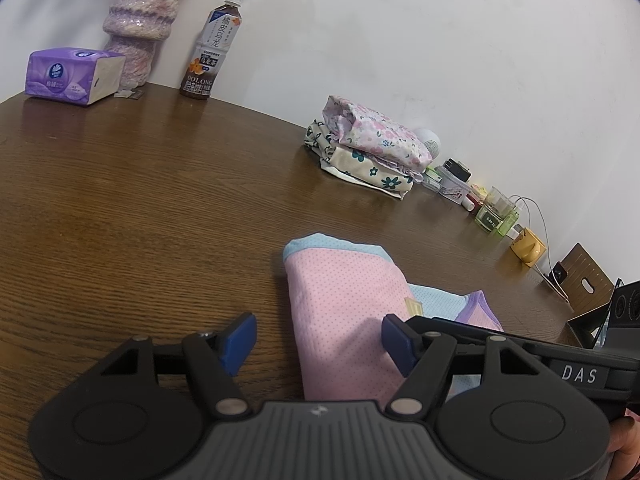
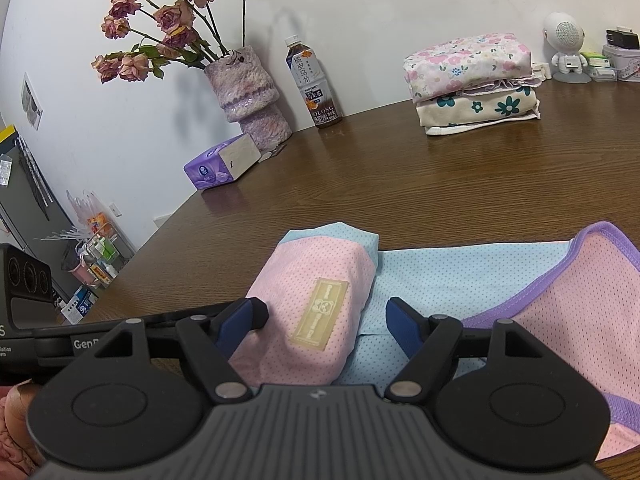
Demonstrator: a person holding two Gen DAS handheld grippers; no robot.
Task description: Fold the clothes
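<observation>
Lying half-folded, pink-and-blue garment

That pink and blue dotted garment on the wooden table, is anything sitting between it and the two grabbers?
Nothing visible stands in the way. The pink and blue dotted mesh garment lies right under both open grippers: the right gripper straddles its folded pink part, and the left gripper hangs over its left edge. The stack of folded floral clothes sits far back.

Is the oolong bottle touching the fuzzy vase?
Apart. In the right wrist view, the bottle stands right of the vase with a strip of white wall and table between them; the left wrist view shows the same gap.
</observation>
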